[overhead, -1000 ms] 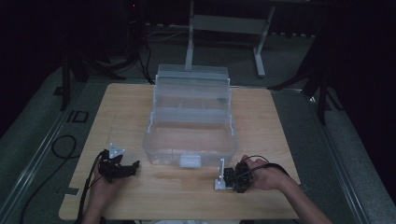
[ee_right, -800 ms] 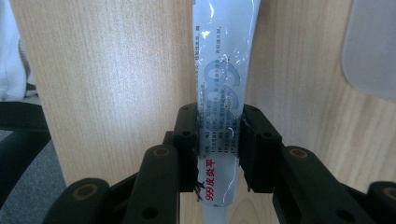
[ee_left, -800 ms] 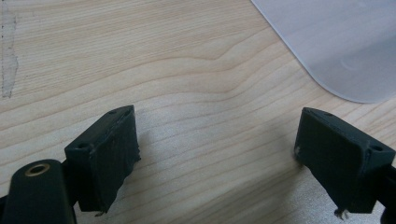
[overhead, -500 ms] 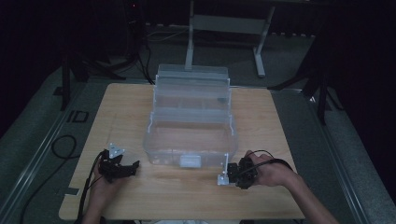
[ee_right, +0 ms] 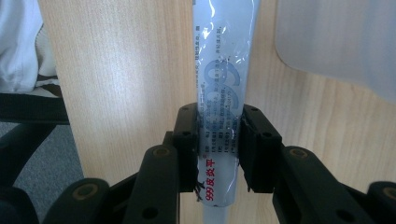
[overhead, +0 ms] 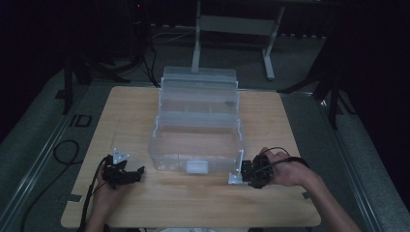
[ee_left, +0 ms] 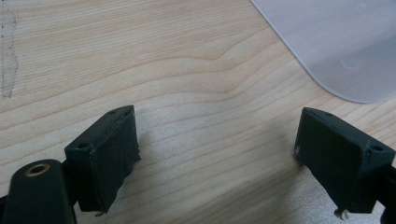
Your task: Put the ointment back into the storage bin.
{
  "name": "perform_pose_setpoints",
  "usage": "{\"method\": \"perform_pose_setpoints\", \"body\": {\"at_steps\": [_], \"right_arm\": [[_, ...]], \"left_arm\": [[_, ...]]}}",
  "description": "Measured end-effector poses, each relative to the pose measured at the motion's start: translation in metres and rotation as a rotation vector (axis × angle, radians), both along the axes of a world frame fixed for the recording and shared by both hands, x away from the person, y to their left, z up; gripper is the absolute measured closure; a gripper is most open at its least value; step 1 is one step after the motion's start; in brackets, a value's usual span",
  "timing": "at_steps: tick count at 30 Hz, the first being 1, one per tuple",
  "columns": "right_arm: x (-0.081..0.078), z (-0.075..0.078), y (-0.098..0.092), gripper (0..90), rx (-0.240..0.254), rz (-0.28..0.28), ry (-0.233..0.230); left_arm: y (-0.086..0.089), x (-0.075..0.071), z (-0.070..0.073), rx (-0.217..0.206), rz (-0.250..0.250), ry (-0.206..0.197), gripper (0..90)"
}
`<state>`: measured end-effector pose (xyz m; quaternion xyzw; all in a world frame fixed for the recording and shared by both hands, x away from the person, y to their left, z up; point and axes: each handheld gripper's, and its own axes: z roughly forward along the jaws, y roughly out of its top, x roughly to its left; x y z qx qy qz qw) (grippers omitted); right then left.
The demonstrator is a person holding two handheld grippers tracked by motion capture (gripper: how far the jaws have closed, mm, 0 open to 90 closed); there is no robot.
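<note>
The room around you is dark; the lit area is the light wooden table point(overhead: 193, 203), which stands on a grey floor with black cables and stand legs behind it. A clear plastic tiered box point(overhead: 196, 140) sits open at the middle of the table, its upper trays stepped back toward the far edge and a white latch on its near wall.

Your left gripper point(overhead: 126, 175) rests low over the table near the front left corner, just left of the box and apart from it. In the left gripper view its jaws stand wide apart with bare wood grain between them and nothing touching the pads; a rounded corner of the frosted box point(ee_left: 345, 42) shows at the upper right.

Your right gripper point(overhead: 247, 173) is at the front right, just beside the near right corner of the box, with your right hand point(overhead: 283, 171) wrapped around its body. Its jaws are clamped on a silver-white ointment tube point(ee_right: 220, 126) with blue and red print. In the right gripper view the pads press on both flat sides of the tube, low on its length, and the tube runs straight away from the camera. In the high view the tube point(overhead: 240, 162) shows as a pale strip beside the box corner; whether it touches the box cannot be told. A pale sleeve point(ee_right: 18, 42) shows past the table edge.
</note>
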<state>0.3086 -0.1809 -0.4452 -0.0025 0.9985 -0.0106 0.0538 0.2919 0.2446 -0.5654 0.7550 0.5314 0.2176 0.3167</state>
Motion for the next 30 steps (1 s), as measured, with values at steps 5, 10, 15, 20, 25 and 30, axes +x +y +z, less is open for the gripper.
{"method": "perform_pose_setpoints", "body": {"at_steps": [5,10,15,20,25,30], "right_arm": [[0.002,0.010,-0.003,69.9,0.013,-0.007,-0.006],[0.005,0.020,-0.004,69.9,0.021,-0.013,-0.015],[0.008,0.028,-0.004,69.9,0.026,-0.017,-0.027],[0.011,0.036,-0.003,69.9,0.035,-0.017,-0.033],[0.016,0.043,-0.001,69.9,0.037,-0.025,-0.041],[0.021,0.049,0.001,69.9,0.042,-0.025,-0.047]], "left_arm": [[0.000,0.000,0.000,0.000,0.000,0.000,13.9],[0.000,0.000,0.000,0.000,0.000,0.000,13.8],[0.000,0.000,0.000,0.000,0.000,0.000,13.9],[0.000,0.000,0.000,0.000,0.000,0.001,13.9],[0.000,0.000,0.000,0.000,-0.001,0.001,13.8],[0.000,0.000,0.000,-0.003,0.002,0.000,13.9]]}}
